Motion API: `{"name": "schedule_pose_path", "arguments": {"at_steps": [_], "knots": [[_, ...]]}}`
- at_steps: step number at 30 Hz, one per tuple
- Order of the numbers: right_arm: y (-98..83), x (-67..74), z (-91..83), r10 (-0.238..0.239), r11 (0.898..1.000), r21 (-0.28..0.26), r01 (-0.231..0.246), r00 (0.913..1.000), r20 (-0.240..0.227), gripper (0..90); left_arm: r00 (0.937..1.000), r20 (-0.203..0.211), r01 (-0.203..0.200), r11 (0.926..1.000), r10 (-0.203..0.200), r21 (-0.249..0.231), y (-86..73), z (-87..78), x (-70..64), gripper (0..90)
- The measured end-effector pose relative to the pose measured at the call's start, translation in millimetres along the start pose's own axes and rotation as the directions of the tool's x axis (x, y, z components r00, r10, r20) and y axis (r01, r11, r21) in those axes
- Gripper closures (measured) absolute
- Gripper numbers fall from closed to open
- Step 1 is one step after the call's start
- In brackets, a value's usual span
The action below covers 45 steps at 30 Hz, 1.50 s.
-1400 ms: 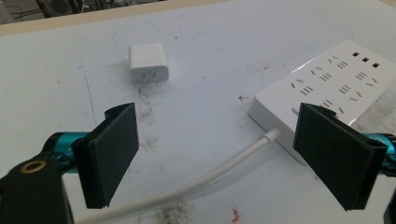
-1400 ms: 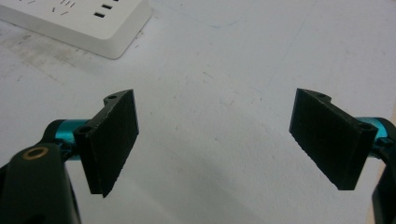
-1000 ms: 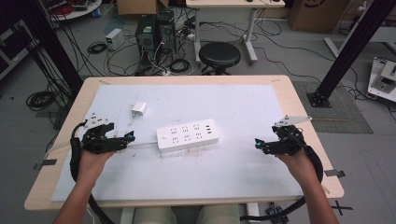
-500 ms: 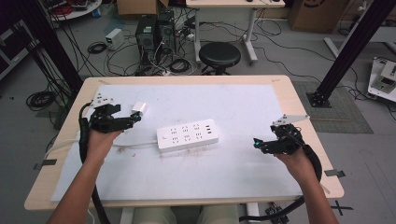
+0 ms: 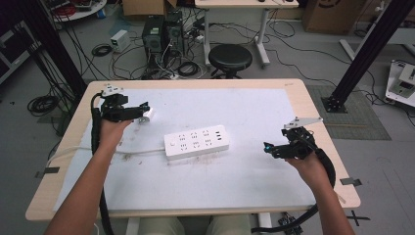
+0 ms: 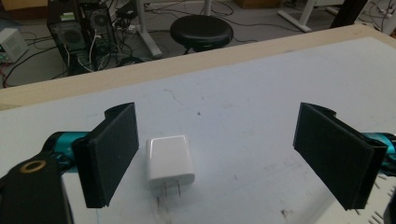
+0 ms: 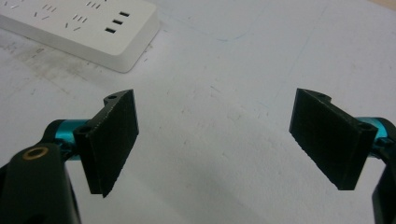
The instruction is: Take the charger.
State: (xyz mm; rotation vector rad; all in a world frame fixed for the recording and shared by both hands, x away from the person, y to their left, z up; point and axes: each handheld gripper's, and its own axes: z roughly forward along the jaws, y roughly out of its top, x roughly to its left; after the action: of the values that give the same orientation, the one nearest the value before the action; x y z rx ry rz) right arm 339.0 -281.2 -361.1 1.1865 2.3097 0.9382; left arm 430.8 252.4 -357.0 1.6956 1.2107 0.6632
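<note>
From the high view, my left gripper [image 5: 142, 111] sits in the upper left part of the table [image 5: 293, 93], jaws pointing toward the frame's right and spread around a small white charger [image 5: 147, 115] that lies flat on the white mat [image 5: 244, 186]. My left hand [image 5: 113, 128] holds the tool from below it in the frame. A white power strip [image 5: 196, 142] lies near the middle of the frame, its cord [image 5: 98, 149] trailing off to the left edge of the table. My right gripper [image 5: 272, 148] hangs at the right side of the frame, well apart from the strip, jaws pointing left toward it, with my right hand [image 5: 307, 164] behind it.

In the left gripper view, my two black jaws stand wide apart, one at lower left and one at lower right. The charger [image 6: 170, 160] lies between them, just beside the left jaw and well clear of the right one, its two metal prongs pointing toward the bottom of the frame. I cannot tell whether the left jaw touches it; nothing is clamped. A black stool [image 6: 201, 31] and computer towers [image 6: 79, 32] stand on the floor beyond the table's far edge, in the upper part of the frame.

In the right gripper view, my jaws are likewise spread wide and hold nothing, with bare scuffed mat [image 7: 215, 116] between them. One end of the power strip [image 7: 84, 28] shows in the upper left corner, apart from the left jaw.
</note>
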Motion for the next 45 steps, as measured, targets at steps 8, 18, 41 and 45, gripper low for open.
{"name": "schedule_pose_path", "arguments": {"at_steps": [8,18,41,45], "knots": [[2.7,0.4,2.6,0.009,1.0,0.003,-0.009,1.0,0.004,15.8,0.9997,0.001,0.025,0.9988,-0.025,0.041,-9.9,22.4,11.5,14.1],[0.7,3.9,6.7,0.009,1.0,0.016,-0.009,1.0,-0.002,15.8,0.9967,-0.052,0.069,0.9881,-0.063,0.137,-31.9,52.2,32.5,14.1],[-5.0,0.4,13.7,0.028,0.999,0.031,-0.028,0.9996,-0.004,15.8,0.9962,-0.085,0.043,0.9653,-0.022,0.258,-57.1,94.2,30.0,16.7],[-5.5,0.5,14.2,0.031,0.999,0.031,-0.031,0.9995,0.001,15.8,0.9956,-0.094,0.034,0.9653,-0.01,0.259,-57.1,93.9,30.0,20.6]]}}
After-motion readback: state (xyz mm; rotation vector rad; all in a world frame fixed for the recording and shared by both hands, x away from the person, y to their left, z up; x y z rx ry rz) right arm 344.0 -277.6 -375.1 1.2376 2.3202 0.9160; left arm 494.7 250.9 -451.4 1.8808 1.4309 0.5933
